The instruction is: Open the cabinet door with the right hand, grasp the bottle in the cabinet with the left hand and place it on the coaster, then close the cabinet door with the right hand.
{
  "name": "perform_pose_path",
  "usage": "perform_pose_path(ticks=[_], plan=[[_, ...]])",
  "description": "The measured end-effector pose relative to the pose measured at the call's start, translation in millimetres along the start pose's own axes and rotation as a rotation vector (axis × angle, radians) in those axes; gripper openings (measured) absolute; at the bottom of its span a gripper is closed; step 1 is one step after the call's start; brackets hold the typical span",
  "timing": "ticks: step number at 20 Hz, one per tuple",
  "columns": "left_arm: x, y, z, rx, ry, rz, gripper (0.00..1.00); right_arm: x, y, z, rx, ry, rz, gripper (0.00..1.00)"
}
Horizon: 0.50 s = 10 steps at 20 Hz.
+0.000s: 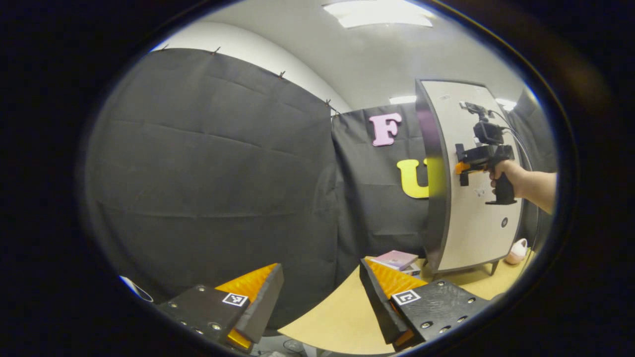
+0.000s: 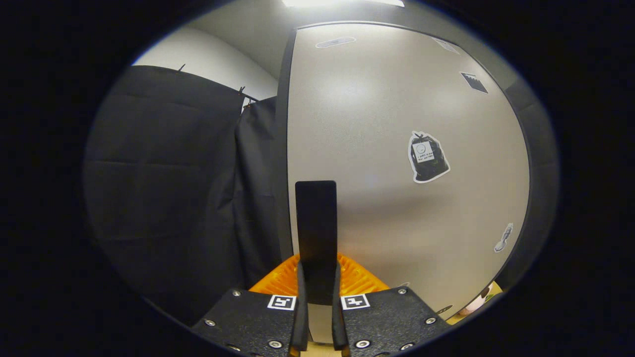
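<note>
The right gripper [image 2: 316, 297] has its 2 fingers clamped on the stiff black handle [image 2: 316, 233] at the cabinet door [image 2: 397, 148]'s left edge. The door looks rigid and light. The left gripper [image 1: 320, 297] waits wide open, holding nothing.

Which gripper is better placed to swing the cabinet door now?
Right. The right gripper is shut on the door handle of the cabinet door. The left gripper hangs open over the table, away from the door.
</note>
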State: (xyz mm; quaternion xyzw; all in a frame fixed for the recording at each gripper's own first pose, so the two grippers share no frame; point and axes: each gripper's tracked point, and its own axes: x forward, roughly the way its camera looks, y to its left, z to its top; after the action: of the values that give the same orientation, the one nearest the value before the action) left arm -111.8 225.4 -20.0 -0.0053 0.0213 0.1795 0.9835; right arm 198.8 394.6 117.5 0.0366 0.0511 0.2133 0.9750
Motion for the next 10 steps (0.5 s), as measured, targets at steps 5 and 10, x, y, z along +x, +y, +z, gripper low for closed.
perform_pose_path(ticks=[5,10], plan=[[17.3,-21.0,6.2,0.004,-0.011,-0.041,0.93,-14.5,3.5,1.3,0.005,0.009,0.042,0.18],[27.5,-51.1,5.8,0.004,-0.024,-0.110,0.89,-27.6,3.9,1.7,0.007,0.014,0.075,0.18]])
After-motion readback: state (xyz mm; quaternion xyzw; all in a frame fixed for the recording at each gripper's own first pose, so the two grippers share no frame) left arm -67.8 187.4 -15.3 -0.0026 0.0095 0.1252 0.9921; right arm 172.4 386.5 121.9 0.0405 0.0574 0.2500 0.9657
